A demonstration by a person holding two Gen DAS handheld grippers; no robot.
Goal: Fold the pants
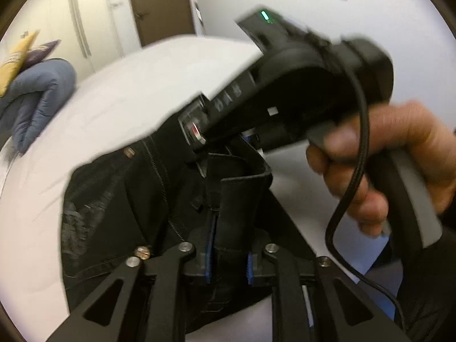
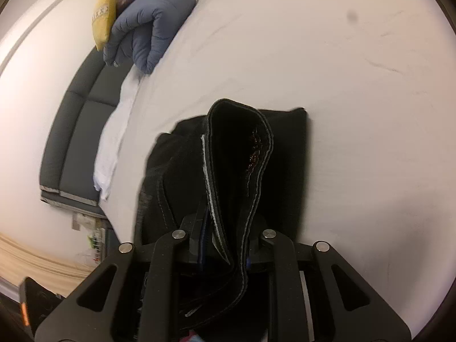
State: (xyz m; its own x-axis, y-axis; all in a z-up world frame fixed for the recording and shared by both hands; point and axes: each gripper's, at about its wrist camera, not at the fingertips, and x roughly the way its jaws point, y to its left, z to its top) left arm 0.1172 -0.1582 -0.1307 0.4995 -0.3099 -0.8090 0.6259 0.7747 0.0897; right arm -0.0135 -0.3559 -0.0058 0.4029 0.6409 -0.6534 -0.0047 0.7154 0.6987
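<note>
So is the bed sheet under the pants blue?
No, the sheet under the black pants is white; only the bundled quilt is blue.

A home bedroom is shown by a white-sheeted bed [image 2: 327,65], a rolled blue duvet [image 2: 151,28], cushions [image 2: 104,17], a wardrobe [image 1: 85,20] and a brown door [image 1: 159,5]

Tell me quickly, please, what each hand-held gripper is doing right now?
Left hand-held gripper: closed on the pants.
Right hand-held gripper: closed on a folded edge of the pants.
</note>
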